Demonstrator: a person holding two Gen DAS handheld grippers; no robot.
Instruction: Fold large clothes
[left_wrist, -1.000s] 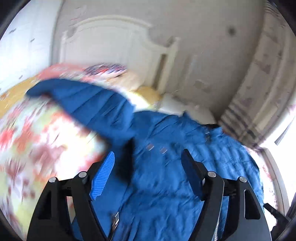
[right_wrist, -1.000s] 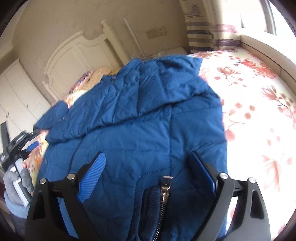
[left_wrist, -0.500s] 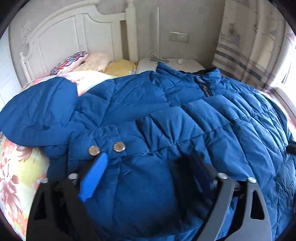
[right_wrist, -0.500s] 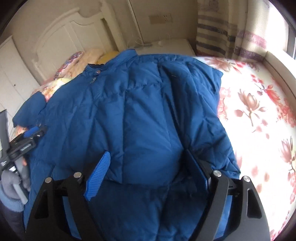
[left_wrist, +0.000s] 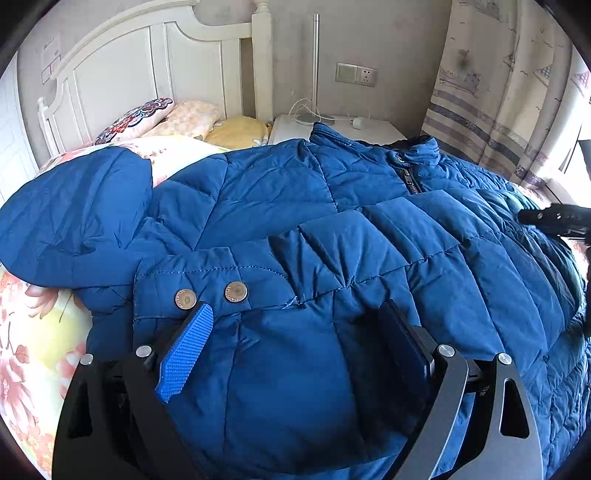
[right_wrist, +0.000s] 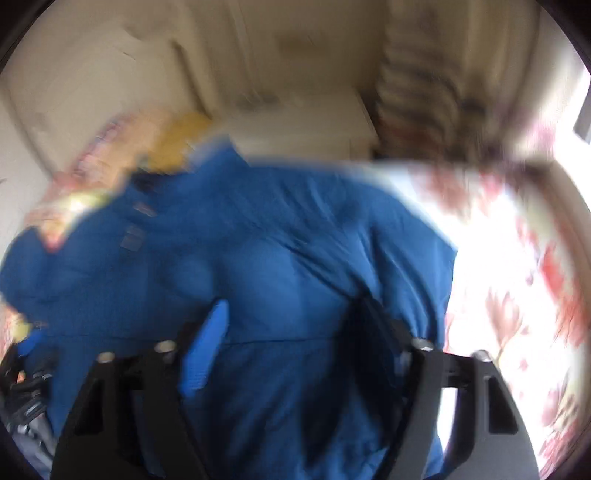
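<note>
Jaws of the left gripper (left_wrist: 295, 347) and right gripper (right_wrist: 291, 339) both gape wide over one blue jacket (left_wrist: 332, 229) spread on the bed (left_wrist: 33, 332). Two snap buttons (left_wrist: 210, 295) show; the right wrist view is smeared by blur.

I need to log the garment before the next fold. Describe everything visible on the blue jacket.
The blue jacket is a quilted, puffy coat of smooth, nylon-looking fabric, spread over the floral bedspread. Its collar points toward the nightstand, with a metal zipper below it. Two round metal snaps sit on a stitched tab near the left gripper, whose open fingers straddle a bulge of fabric. A sleeve lies toward the pillows.
</note>
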